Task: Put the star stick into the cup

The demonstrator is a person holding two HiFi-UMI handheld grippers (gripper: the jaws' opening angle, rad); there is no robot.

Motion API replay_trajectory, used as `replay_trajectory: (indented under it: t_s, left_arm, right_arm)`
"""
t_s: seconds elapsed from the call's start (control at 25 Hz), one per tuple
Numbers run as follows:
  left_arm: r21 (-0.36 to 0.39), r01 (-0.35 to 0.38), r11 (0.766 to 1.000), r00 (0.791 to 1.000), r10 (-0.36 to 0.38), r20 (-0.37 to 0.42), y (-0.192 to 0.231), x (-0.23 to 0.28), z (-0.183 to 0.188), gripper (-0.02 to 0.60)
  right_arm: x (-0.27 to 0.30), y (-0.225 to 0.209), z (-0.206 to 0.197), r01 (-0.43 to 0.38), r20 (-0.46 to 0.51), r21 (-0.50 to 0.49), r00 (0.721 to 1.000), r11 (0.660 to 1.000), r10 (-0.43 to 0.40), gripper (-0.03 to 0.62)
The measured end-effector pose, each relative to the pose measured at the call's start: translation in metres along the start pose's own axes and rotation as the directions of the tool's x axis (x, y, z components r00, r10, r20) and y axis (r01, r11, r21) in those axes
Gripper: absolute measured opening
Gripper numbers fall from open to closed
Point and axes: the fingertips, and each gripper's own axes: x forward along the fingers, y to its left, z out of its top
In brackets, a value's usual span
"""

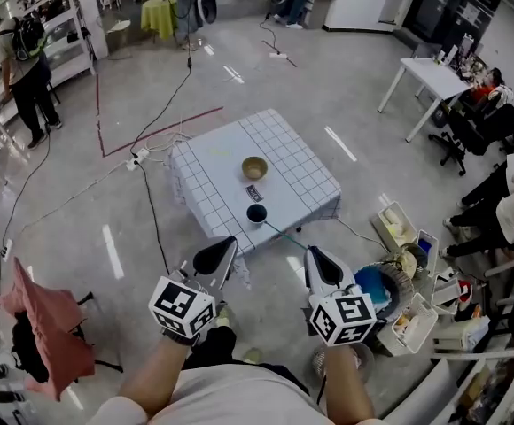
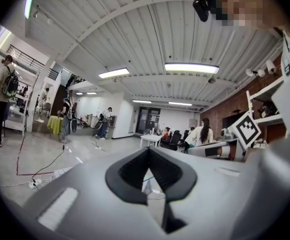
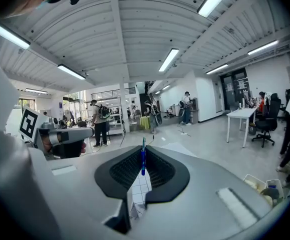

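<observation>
A dark cup stands near the front edge of the low table with its grid cloth. Behind it lie a small dark object and a tan bowl. My right gripper is shut on the star stick, a thin green-blue rod that reaches toward the cup. In the right gripper view the stick stands upright between the jaws of the right gripper. My left gripper is held beside the right one, short of the table. In its own view the left gripper has its jaws together with nothing in them.
Crates and boxes of clutter sit on the floor right of the table. A red cloth hangs over a chair at the left. Cables run across the floor. A white table and seated people are at the far right.
</observation>
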Motion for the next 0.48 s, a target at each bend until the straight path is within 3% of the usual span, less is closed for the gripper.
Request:
replay_trajectory:
  t_s: [0.28, 0.48]
  left_arm:
    - [-0.009, 0.066, 0.998, 0.998, -0.066, -0.023, 0.056, 0.040, -0.007, 0.006]
    - [-0.022, 0.099, 0.995, 0.994, -0.100, -0.054, 0.053, 0.057, -0.033, 0.006]
  right_arm:
    - [0.073, -0.003, -0.019, 0.065, -0.088, -0.016, 0.994, 0.998, -0.066, 0.031]
    - [0.082, -0.015, -0.052, 0.093, -0.142, -0.022, 0.985, 0.995, -0.095, 0.031]
